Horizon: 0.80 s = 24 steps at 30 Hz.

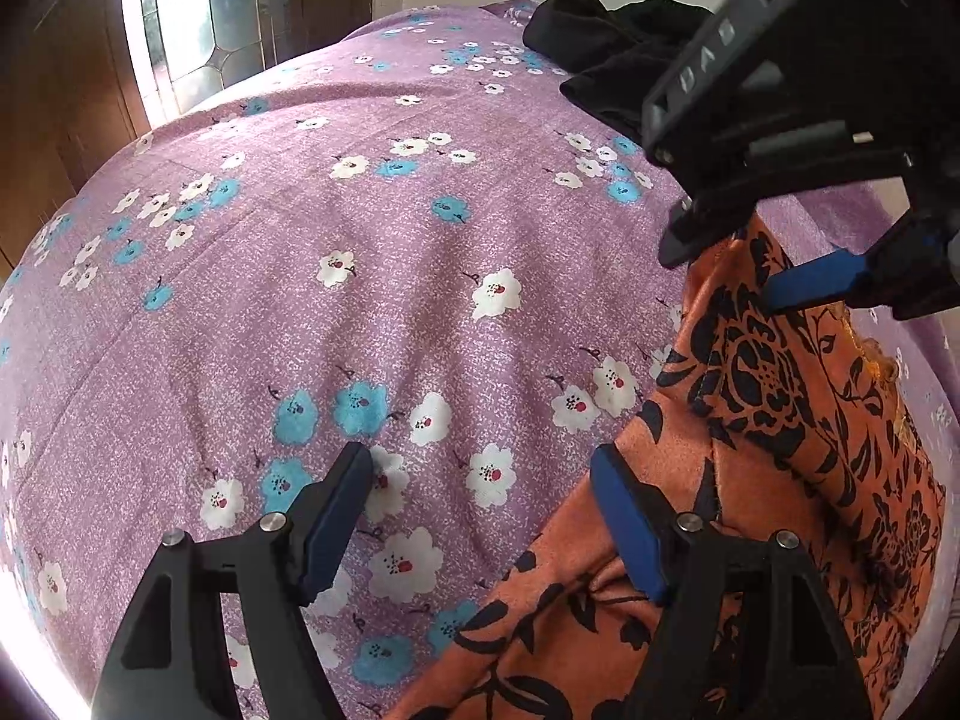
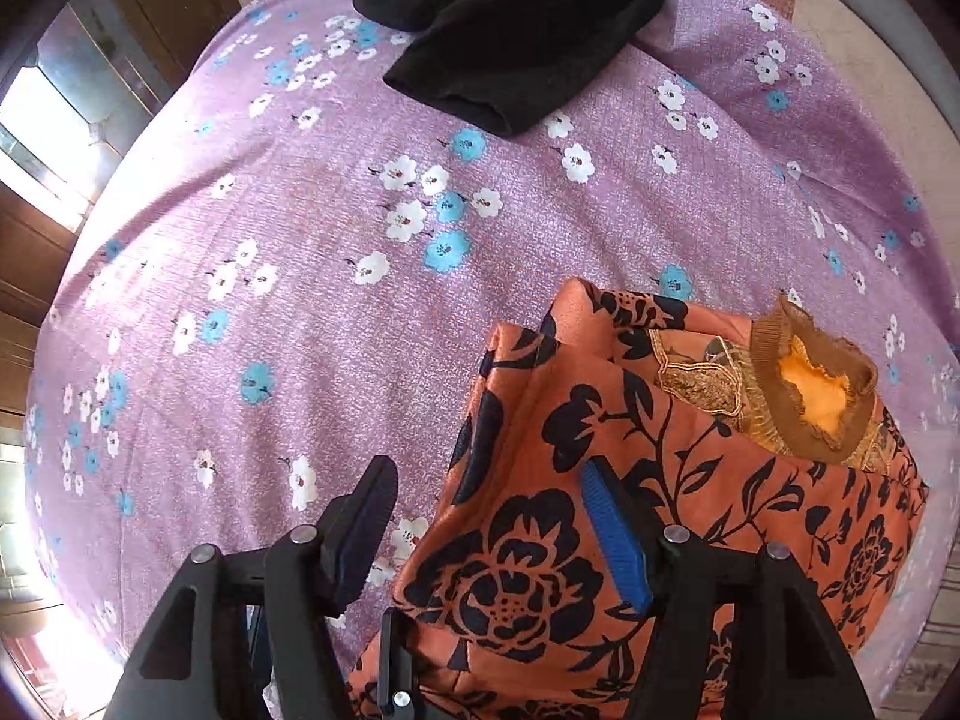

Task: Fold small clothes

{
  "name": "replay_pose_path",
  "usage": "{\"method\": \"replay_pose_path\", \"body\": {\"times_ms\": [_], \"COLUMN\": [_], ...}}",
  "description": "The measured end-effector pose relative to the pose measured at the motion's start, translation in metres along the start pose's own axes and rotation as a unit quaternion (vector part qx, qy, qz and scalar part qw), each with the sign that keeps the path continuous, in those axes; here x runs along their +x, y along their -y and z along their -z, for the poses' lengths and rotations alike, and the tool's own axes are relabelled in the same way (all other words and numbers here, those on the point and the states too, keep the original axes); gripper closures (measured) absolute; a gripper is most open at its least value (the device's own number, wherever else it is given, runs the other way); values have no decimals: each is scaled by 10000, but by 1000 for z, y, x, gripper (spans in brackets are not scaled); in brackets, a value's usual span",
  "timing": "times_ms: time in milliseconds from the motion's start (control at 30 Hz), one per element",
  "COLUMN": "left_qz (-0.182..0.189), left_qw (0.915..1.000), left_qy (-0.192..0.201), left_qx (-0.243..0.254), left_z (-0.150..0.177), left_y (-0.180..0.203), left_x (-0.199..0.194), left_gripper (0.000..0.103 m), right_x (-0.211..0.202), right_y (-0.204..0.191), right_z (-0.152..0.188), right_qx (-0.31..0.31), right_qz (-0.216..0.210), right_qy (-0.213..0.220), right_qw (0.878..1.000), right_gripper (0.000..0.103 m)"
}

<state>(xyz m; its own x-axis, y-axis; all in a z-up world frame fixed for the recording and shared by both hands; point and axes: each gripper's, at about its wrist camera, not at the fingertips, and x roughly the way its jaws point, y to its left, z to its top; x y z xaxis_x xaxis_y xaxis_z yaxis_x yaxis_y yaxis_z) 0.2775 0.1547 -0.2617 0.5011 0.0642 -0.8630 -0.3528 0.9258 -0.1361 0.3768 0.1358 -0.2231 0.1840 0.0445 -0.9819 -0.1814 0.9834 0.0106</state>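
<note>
An orange garment with a black flower print [image 1: 774, 420] lies bunched on the purple floral bedspread [image 1: 360, 276]. In the right wrist view the garment [image 2: 600, 480] is folded over, with a gold-trimmed neckline [image 2: 822, 384] on top. My left gripper [image 1: 486, 516] is open, its right finger over the garment's edge, its left finger over the bedspread. My right gripper [image 2: 492, 534] is open just above the garment's left edge; it also shows in the left wrist view [image 1: 738, 276], hovering over the garment's far end.
A black garment [image 2: 516, 36] lies crumpled at the far side of the bedspread [image 2: 300, 276]; it also shows in the left wrist view [image 1: 606, 54]. A window [image 1: 198, 18] and dark wooden panels stand beyond the bed at the left.
</note>
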Motion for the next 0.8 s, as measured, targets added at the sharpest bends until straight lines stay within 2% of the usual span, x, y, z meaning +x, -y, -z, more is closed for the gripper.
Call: {"method": "replay_pose_path", "body": {"times_ms": [33,100,133,167,367,467,667,800], "left_qz": [17,46,57,65,75,-15,-397,-536], "left_qw": [10000,10000,10000,9999,10000,10000,9989,9965], "left_qy": [-11,-28,-34,-38,-23,19,230,636], "left_qx": [-18,-47,-57,-66,-35,6,-55,-61], "left_z": [-1,-2,-3,-4,-5,-1,-1,-5], "left_y": [-1,-3,-3,-5,-7,-4,2,4], "left_x": [0,-1,-1,-1,1,-1,-7,-22], "left_gripper": [27,27,27,27,27,27,27,27], "right_x": [3,5,2,-1,-25,-31,-29,-33], "right_y": [3,12,16,21,72,107,211,288], "right_z": [1,4,7,10,38,54,87,114], "right_qx": [88,216,241,225,449,714,1648,2352], "right_qz": [-61,-202,-319,-359,-632,-537,-440,-452], "right_qy": [-27,-75,4,61,355,516,744,989], "right_qw": [9999,9995,9992,9991,9964,9947,9825,9659], "right_gripper": [68,80,94,96,97,97,97,97]}}
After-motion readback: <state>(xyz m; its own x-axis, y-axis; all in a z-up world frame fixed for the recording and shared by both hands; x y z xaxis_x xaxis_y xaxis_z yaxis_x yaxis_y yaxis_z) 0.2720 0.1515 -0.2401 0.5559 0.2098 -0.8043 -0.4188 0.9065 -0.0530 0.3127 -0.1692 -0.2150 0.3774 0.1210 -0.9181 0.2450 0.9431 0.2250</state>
